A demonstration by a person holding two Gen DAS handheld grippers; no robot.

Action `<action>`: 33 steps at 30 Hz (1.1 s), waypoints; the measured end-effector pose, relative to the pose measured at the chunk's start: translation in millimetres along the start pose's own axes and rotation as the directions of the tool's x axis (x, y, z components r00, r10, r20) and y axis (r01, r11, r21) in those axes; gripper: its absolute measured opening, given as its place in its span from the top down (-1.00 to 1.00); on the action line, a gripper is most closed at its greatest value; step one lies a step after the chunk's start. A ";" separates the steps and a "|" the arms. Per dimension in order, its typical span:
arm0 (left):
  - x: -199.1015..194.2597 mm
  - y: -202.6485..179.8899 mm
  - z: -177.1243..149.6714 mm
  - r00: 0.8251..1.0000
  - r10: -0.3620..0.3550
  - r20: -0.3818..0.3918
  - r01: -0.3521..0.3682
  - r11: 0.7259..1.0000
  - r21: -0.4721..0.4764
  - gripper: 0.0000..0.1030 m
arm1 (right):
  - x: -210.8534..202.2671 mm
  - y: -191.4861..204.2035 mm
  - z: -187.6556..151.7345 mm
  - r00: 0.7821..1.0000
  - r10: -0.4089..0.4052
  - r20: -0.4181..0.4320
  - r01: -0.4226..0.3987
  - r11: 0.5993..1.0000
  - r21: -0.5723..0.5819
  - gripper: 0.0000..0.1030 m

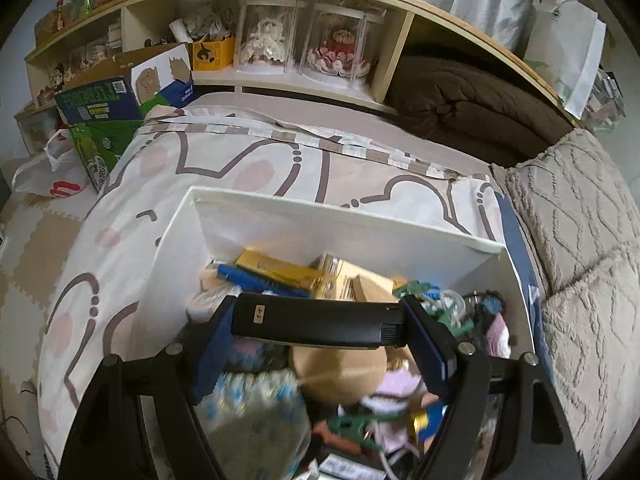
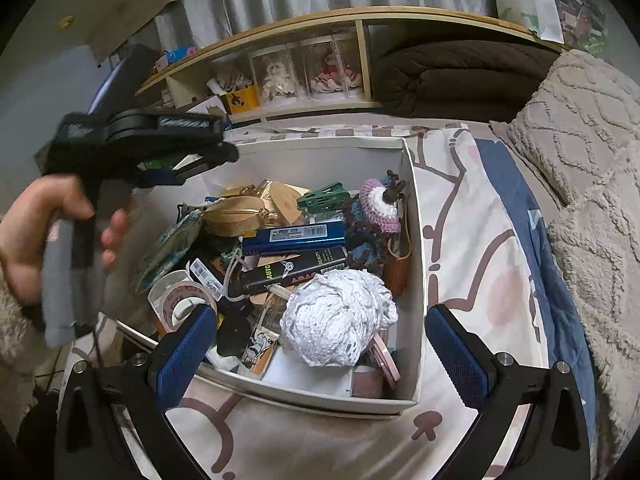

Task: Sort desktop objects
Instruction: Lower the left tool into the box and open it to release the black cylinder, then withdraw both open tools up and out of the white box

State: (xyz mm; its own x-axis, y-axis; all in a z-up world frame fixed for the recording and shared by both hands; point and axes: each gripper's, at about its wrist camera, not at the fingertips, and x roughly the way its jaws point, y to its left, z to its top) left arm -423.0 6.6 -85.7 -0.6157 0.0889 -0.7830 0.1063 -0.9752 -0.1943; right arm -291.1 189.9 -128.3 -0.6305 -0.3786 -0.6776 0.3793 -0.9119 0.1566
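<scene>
- Left hand-held gripper (image 1: 320, 322) is clamped on a flat black device (image 1: 316, 320), which is held crosswise between the blue pads above the white box (image 1: 280, 208); the right wrist view shows the same gripper raised over the box's left side, with the person's left hand (image 2: 40, 236) on its handle.
- Right hand-held gripper (image 2: 320, 344) has its fingers wide apart and holds nothing; it hangs over the near edge of the box.
- Bed (image 2: 460, 240) with a patterned cover carries the white box.
- White box is full of small things, piled loosely.
- White crocheted ball (image 2: 340, 316) lies at the near right side of the box.
- Purple and white crocheted piece (image 2: 380, 208) sits against the right wall.
- Blue rectangular case (image 2: 294, 238) lies in the middle, and just beside it, nearer, a black case with gold print (image 2: 296, 270).
- Tape roll (image 2: 188, 304) is at the near left corner.
- Green clip (image 2: 322, 196) lies toward the far side.
</scene>
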 end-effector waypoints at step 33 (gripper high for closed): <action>-79.3 21.4 -42.9 0.990 0.022 0.138 -0.036 0.995 0.097 -0.88 | -9.0 5.3 3.5 1.000 0.003 0.026 -0.003 1.000 -0.008 -1.00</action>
State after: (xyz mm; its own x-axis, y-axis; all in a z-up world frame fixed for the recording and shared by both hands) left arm -338.4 -12.7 -53.2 -0.7149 0.0387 -0.6981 0.0516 -0.9928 -0.1078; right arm -285.8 188.0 -118.9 -0.6466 -0.3857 -0.6581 0.3864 -0.9095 0.1533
